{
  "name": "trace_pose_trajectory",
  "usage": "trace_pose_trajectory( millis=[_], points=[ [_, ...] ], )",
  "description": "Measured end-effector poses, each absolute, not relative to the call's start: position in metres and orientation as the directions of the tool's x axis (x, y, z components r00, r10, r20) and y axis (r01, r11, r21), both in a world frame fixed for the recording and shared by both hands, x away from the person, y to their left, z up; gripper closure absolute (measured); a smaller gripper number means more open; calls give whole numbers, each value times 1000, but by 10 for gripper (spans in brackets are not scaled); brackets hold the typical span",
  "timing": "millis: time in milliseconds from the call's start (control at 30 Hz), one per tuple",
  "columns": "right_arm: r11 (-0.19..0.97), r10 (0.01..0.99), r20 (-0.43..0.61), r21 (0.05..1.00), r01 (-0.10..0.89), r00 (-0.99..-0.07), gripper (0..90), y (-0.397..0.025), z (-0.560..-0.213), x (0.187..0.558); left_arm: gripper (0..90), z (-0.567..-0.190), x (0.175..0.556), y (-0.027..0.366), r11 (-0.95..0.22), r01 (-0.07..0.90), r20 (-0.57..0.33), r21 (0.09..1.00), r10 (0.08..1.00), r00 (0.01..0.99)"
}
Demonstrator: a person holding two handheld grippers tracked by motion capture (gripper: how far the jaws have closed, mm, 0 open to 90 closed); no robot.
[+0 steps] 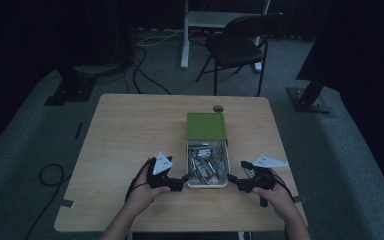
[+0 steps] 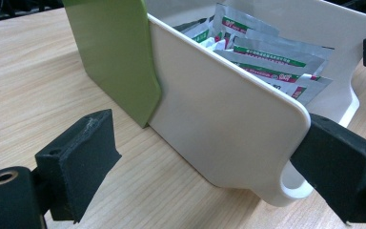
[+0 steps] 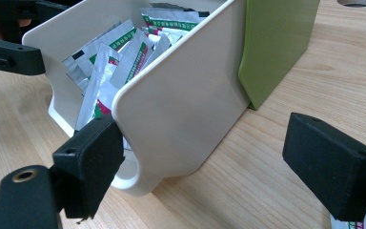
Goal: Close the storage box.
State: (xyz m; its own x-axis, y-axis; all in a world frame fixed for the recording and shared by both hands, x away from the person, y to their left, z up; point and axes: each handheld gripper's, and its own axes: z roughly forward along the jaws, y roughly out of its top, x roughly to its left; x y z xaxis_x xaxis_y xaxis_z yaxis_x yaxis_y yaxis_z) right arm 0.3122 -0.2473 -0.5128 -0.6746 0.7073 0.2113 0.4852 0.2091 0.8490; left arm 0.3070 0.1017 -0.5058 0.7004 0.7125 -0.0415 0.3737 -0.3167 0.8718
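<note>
We have both grippers at the near end of the white drawer [image 1: 207,184], one at each near corner. The left gripper [image 1: 184,178] sits just left of that corner with its jaws spread wide and holding nothing; in the left gripper view one pad [image 2: 78,162] stands clear over bare table [image 2: 24,86], while the other pad [image 2: 343,169] is at the drawer's rounded front corner, and we cannot tell whether it touches. The right gripper [image 1: 232,178] mirrors it, jaws likewise parted and empty, one pad [image 3: 93,162] close against the drawer's front edge, the other [image 3: 331,162] well out over the wood.

We judge the step in hand to be squaring up on the drawer front, either to slide it on its green sleeve [image 1: 206,126] or to reach for the foil sachets [image 1: 206,164] inside. The next move calls for one firm bite on the thin front wall or its finger cut-out [image 3: 128,174], or for a jaw to dip over the rim.

The drawer lies near the middle of the table, a little to the right, pulled out toward us from the sleeve, which lies just beyond it.

The high view gives the whole layout: hands, table, a round hole [image 1: 218,108] in the table past the sleeve, a folding chair [image 1: 240,45] far off. The gripper views instead show the red and green sachet print and the cut-out. The right gripper view also catches a stray sachet [image 3: 350,222] on the table by its right jaw.
</note>
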Motion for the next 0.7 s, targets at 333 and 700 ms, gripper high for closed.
trace_pose_trajectory(
  millis=[333,700],
  points=[
    [219,718,193,849,480,-669,137,-246,-511,315,99,-505,311,101,-323,368,-28,872,717,697],
    [244,723,159,852,464,-672,136,-244,-508,319,99,-504,316,101,-325,370,-24,870,723,690]
  ],
)
